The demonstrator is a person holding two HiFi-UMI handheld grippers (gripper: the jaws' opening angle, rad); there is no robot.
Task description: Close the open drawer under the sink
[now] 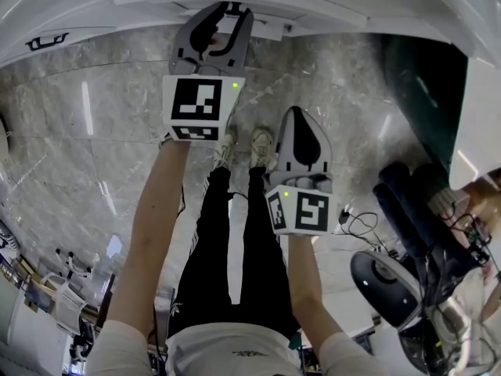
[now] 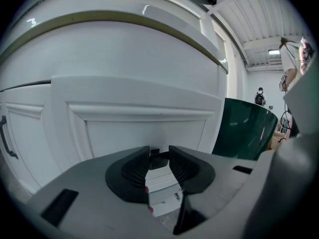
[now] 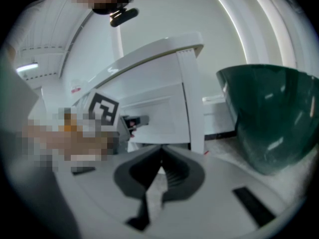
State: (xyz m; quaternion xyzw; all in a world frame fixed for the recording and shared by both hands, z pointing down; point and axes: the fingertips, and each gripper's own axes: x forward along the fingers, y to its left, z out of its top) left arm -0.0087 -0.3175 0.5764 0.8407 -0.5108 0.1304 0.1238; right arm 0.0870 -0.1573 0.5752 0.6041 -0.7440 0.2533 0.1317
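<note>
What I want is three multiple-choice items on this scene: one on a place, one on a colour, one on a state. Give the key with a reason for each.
1. Which tool is at the drawer?
A. the left
B. the right
C. neither

2. What colour is the bin beside the drawer?
A. red
B. dark green
C. yellow

3. How do the jaws of the right tool stand?
A. wide apart
B. closed on a cloth
C. together, with nothing between them

Key:
1 A: the left tool has the drawer's black handle between its jaws.
2 B: the bin shows dark green in all three views.
3 C: the right gripper view shows the jaw tips meeting.
</note>
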